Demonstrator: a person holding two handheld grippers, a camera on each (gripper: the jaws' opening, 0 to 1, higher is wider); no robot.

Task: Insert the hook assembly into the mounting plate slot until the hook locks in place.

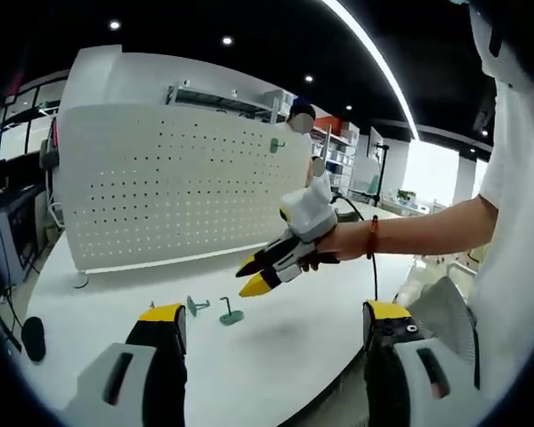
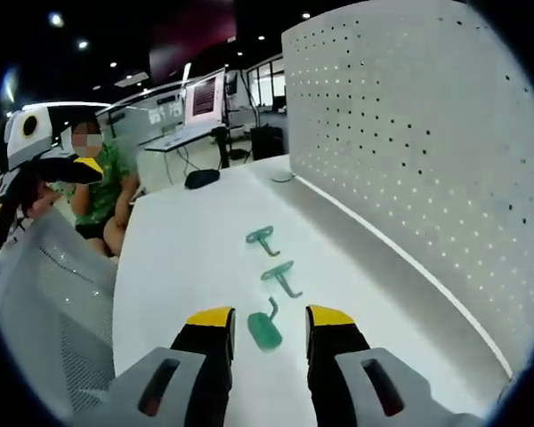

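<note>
Right tongs (image 2: 265, 322) stood open over the nearest green hook (image 2: 266, 330) on the white counter (image 2: 178, 249), two more hooks (image 2: 280, 277) farther along, pegboard (image 2: 427, 151) at right, left tongs (image 1: 274, 320) also open.

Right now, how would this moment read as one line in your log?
stage: approach | right gripper: open, around nearest green hook on table | left gripper: open, empty | pegboard: one hook mounted

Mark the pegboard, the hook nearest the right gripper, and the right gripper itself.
pegboard (image 2: 409, 133): right gripper view, on its perforated face.
nearest green hook (image 2: 266, 331): right gripper view, on its flat base.
right gripper (image 1: 256, 275): left gripper view, between its yellow tips.
</note>
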